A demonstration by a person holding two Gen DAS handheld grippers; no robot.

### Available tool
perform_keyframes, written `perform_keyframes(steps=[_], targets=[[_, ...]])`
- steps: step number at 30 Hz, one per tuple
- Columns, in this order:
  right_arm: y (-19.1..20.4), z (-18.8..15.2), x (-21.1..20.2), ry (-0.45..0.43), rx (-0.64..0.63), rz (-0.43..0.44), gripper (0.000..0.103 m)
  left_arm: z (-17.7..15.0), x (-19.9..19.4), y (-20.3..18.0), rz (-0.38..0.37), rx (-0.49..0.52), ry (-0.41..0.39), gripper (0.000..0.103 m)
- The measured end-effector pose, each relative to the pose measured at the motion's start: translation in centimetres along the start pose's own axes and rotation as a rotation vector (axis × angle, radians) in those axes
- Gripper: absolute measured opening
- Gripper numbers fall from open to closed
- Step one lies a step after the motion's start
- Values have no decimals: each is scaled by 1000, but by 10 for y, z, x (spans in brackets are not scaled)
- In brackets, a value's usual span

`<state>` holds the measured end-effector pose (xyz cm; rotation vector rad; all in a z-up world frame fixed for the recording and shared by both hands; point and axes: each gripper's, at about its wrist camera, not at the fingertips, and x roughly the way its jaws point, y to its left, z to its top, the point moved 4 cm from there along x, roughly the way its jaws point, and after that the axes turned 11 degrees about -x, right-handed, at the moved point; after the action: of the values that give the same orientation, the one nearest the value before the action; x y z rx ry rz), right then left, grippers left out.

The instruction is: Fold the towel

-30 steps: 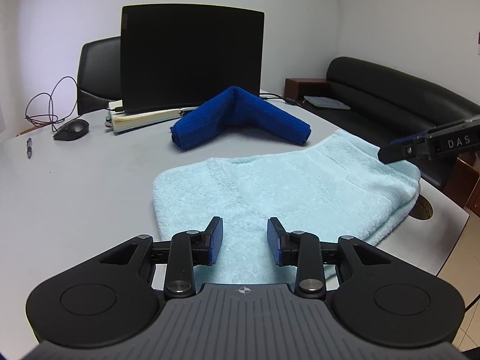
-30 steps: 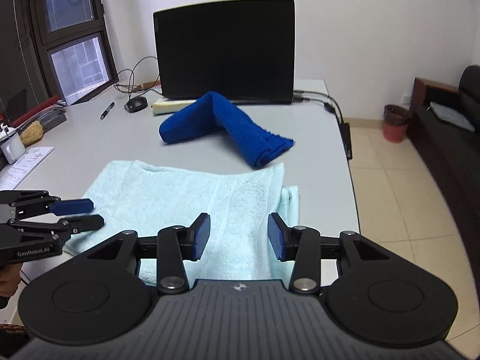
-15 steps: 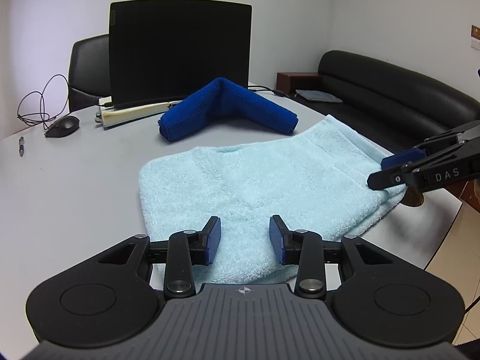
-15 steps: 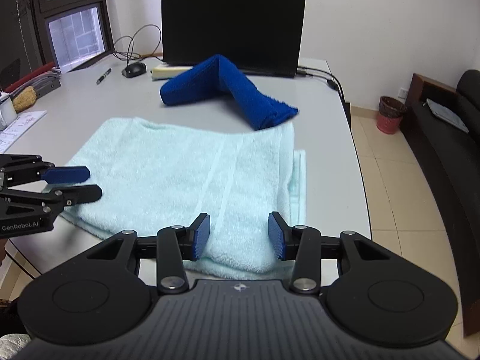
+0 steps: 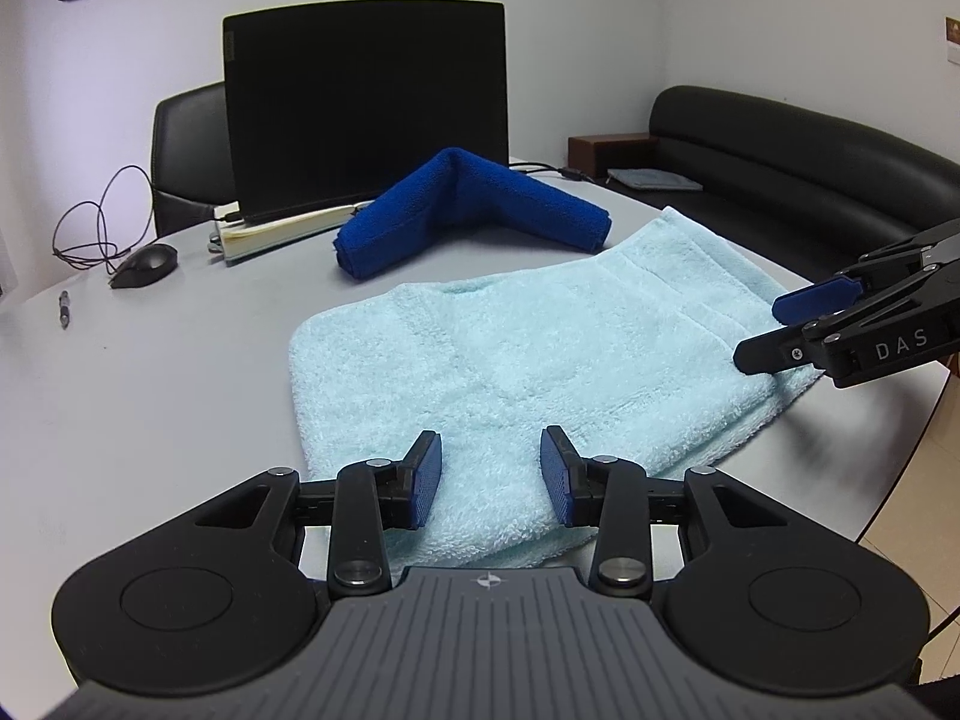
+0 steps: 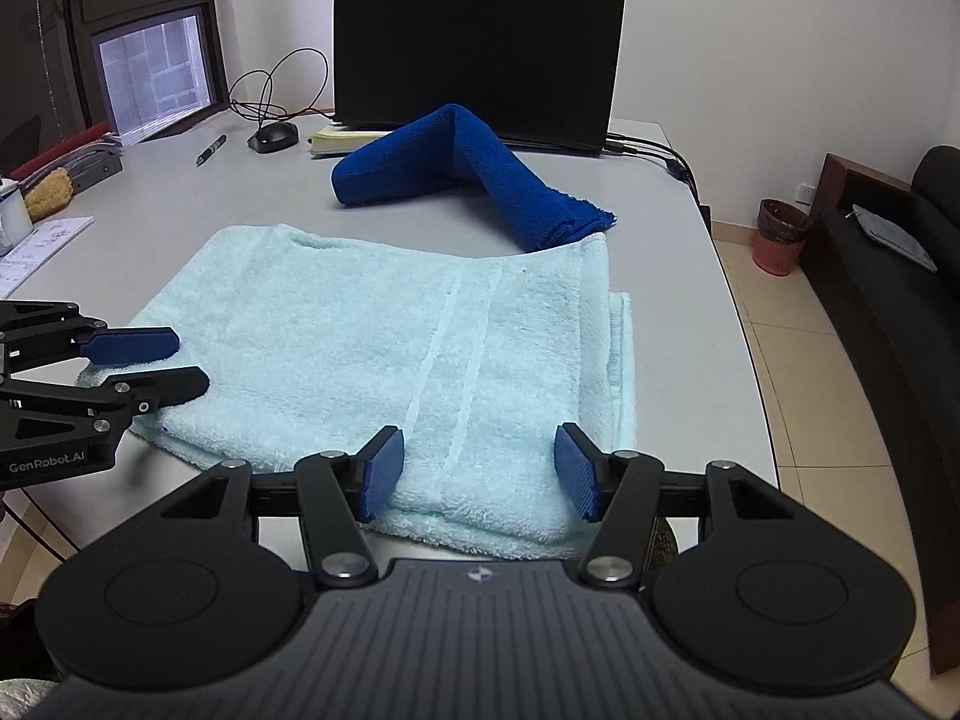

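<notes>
A light blue towel [image 5: 540, 348] lies folded flat on the grey table [image 5: 150, 396], its near edge close to the table's front. My left gripper [image 5: 487, 468] hovers open just over the towel's near left corner, with only towel pile below the pads. In the right wrist view the towel [image 6: 390, 330] spreads ahead, and my right gripper [image 6: 477, 462] stands over its near right edge with jaws opening; the pads do not press on the cloth. Each gripper shows in the other's view: the right gripper [image 5: 774, 330] at the towel's right edge, the left gripper [image 6: 180, 360] at its left edge.
A dark blue towel [image 5: 468, 210], bent into a V, lies behind the light one. Further back stand a black laptop [image 5: 366, 102], a mouse [image 5: 144, 264] with cables and a pen [image 6: 211, 150]. The table edge [image 6: 738, 324] drops to tiled floor, with a black sofa [image 5: 810, 168] beyond.
The right gripper has come down towards the towel's near right edge and its jaws have spread wider. The left gripper has edged closer to the towel, its gap about the same.
</notes>
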<state>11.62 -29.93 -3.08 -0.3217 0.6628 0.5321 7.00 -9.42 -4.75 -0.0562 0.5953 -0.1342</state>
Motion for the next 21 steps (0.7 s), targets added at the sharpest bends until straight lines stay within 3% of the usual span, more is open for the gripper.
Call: perform_keyframes(steps=[21], targets=[[65,60,59,-19,-56,112,58,11,-4,97,105,-95,11,41]])
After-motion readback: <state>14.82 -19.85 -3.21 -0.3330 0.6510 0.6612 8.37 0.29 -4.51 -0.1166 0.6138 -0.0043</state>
